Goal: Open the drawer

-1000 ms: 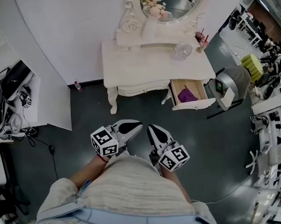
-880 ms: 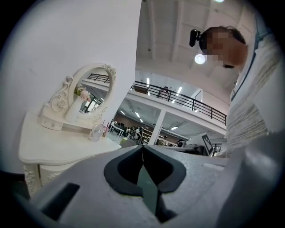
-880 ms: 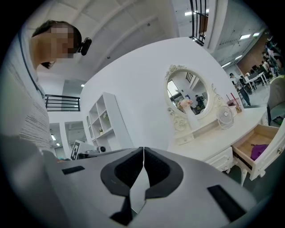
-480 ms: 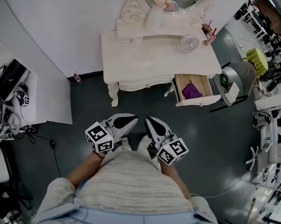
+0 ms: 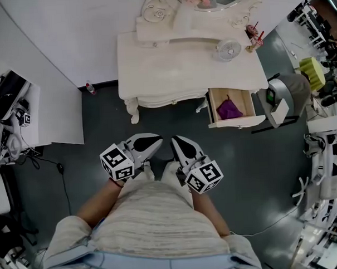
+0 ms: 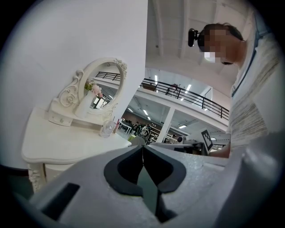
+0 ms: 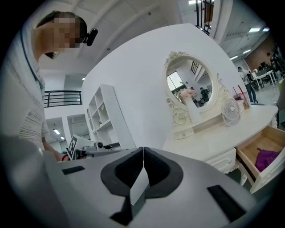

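Note:
A white dressing table [image 5: 177, 69] with an oval mirror stands against the wall, well ahead of me. Its right drawer [image 5: 232, 109] is pulled out and holds a purple cloth [image 5: 230, 108]; the same drawer [image 7: 262, 153] shows at the right edge of the right gripper view. My left gripper [image 5: 155, 140] and right gripper [image 5: 174, 141] are held close to my body over the dark floor, far from the table. Both are shut with nothing between their jaws, and their tips nearly meet. The table [image 6: 67, 142] also appears in the left gripper view.
A small round fan [image 5: 227, 49] and a cup with red straws [image 5: 254, 35] stand on the tabletop. A grey chair [image 5: 284, 98] is right of the open drawer. A white shelf unit [image 5: 23, 118] with cables is at the left. Desks and equipment crowd the right edge.
Both grippers have drawn slightly back and left toward my body. The view has shifted, so the dressing table sits a little higher and closer to the picture's middle.

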`<action>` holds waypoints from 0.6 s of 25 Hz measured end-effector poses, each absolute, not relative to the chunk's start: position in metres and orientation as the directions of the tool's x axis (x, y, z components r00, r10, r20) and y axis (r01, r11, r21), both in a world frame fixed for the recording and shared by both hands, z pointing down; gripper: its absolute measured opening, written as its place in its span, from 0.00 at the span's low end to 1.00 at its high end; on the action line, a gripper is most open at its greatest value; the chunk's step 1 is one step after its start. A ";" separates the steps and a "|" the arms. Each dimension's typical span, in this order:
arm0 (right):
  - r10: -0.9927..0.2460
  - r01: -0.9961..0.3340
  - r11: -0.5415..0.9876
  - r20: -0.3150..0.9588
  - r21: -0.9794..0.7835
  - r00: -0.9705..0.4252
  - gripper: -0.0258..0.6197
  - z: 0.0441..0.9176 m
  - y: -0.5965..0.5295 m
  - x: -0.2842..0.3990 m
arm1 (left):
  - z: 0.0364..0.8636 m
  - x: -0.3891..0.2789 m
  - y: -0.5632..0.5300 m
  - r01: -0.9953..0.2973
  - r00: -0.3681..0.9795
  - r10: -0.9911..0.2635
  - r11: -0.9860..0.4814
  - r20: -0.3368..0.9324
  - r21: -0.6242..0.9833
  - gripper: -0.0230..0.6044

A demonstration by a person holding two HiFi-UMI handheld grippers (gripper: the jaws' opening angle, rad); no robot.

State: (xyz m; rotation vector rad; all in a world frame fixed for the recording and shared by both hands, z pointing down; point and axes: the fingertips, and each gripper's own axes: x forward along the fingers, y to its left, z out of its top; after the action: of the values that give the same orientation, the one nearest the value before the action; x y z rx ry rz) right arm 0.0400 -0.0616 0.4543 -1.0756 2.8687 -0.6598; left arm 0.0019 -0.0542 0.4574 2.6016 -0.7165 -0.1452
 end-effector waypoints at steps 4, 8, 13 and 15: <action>-0.621 -0.625 0.683 0.152 -0.378 -0.769 0.06 0.466 -0.075 0.043 | 0.473 0.010 -0.064 -0.472 0.863 -0.504 -0.773 0.042 0.424 0.06; -0.618 -0.629 0.683 0.164 -0.372 -0.769 0.06 0.480 -0.088 0.040 | 0.489 0.009 -0.074 -0.488 0.859 -0.508 -0.766 0.072 0.419 0.06; -0.615 -0.632 0.680 0.182 -0.371 -0.768 0.06 0.495 -0.101 0.038 | 0.506 0.001 -0.086 -0.517 0.841 -0.532 -0.743 0.094 0.425 0.06; -0.613 -0.632 0.679 0.185 -0.373 -0.768 0.06 0.501 -0.106 0.038 | 0.511 -0.002 -0.089 -0.526 0.836 -0.540 -0.736 0.100 0.426 0.06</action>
State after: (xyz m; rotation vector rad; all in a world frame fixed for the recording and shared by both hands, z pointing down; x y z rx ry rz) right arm 0.0382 -0.1062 0.5010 -1.0830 2.9196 -0.6757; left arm -0.0017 -0.0894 0.5113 2.5710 -0.7897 -0.0411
